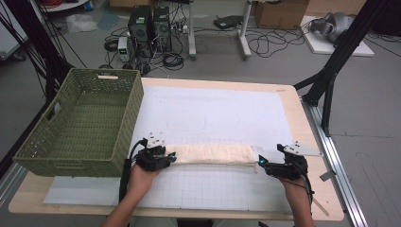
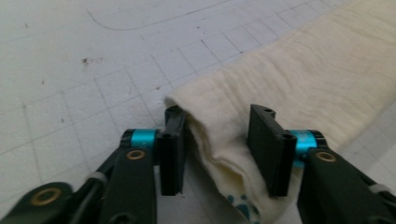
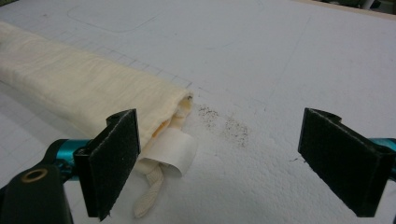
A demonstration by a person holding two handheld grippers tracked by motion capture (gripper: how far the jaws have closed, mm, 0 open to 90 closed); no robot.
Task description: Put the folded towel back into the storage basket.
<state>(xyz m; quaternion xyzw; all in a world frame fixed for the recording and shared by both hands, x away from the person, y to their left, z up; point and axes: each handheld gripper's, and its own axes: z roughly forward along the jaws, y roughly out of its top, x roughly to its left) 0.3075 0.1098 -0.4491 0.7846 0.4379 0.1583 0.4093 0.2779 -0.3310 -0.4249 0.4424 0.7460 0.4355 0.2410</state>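
In the high view, your hands and the gripper bodies cover both ends of the folded cream cloth (image 1: pixel 213 154), so the jaws cannot be read there. In the left gripper view, a blue-spotted patch at the cloth's (image 2: pixel 289 84) near end is cut off by the frame's bottom edge.

Your left gripper (image 1: pixel 166 158) has its jaws partly closed around the cloth's left end: one pad touches the fold, while the other stands against the cloth's far side, though whether it presses is hard to tell. Your right gripper (image 3: pixel 243 163) stands wide open, holding nothing; the cloth's (image 3: pixel 84 88) right end and its white label (image 3: pixel 170 149) lie just beside one jaw.

The cloth lies as a long roll across the near middle of the white mat (image 1: pixel 213 113). The green wicker basket (image 1: pixel 33 146) sits at the left, with nothing visible inside.
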